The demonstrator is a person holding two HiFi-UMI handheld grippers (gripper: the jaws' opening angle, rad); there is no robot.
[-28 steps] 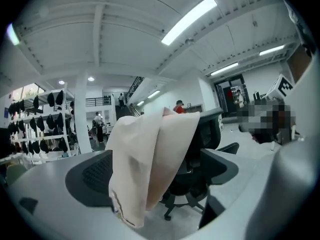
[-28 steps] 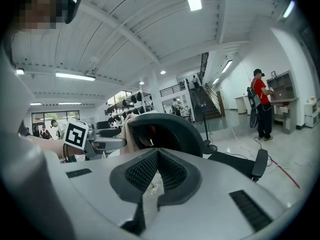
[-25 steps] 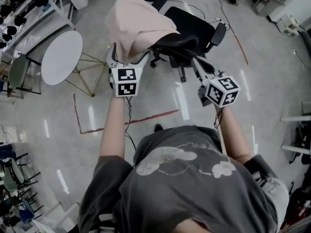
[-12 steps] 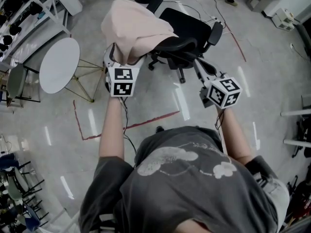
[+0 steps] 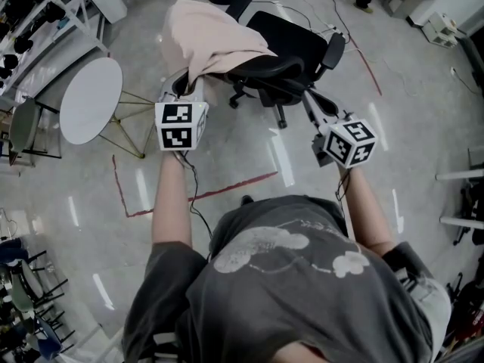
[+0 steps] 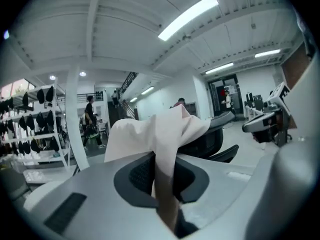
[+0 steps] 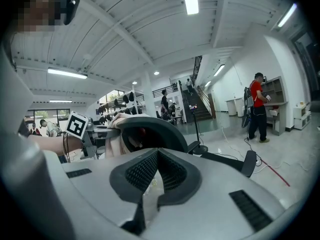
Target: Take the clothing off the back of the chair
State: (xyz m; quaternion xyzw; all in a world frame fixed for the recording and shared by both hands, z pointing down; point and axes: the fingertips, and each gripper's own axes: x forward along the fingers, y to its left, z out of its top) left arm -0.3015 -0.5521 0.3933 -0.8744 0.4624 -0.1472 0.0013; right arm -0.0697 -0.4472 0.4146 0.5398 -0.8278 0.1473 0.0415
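Glossy grey floor (image 5: pixel 249 157), marked with red tape lines (image 5: pixel 227 186), fills the head view beneath a person in a grey printed T-shirt (image 5: pixel 302 301) whose bare forearms reach forward.

Left gripper (image 5: pixel 189 89): jaws shut on a fold of the clothing. In the left gripper view (image 6: pixel 162 159) the pale fabric runs down between the two dark ribbed pads (image 6: pixel 137 171), which press on it from both sides. Its marker cube (image 5: pixel 181 125) sits just below the hem.

Right gripper (image 5: pixel 308 100): jaws together with nothing between them. In the right gripper view (image 7: pixel 157 154) the pads meet at their far tips, and only a bare wedge of light shows behind. Its tips lie close to the right edge of the chair back; whether they touch it cannot be told.

Clothing (image 5: pixel 212 40): a pale pink garment, draped over the left part of the chair's backrest and hanging down toward the left gripper. In the left gripper view (image 6: pixel 160 134) it rises from the jaws to a peak over the backrest.

Chair (image 5: pixel 291 48): a black office chair on castors, directly ahead of both grippers, with its curved back (image 7: pixel 150 131) facing the person.

Round white table (image 5: pixel 91 100): to the left of the chair, well apart from it, on thin metal legs.

Beyond stand shelving racks (image 5: pixel 30 13) at the far left, and a person in a red top (image 7: pixel 256 106) at the far right of the room.
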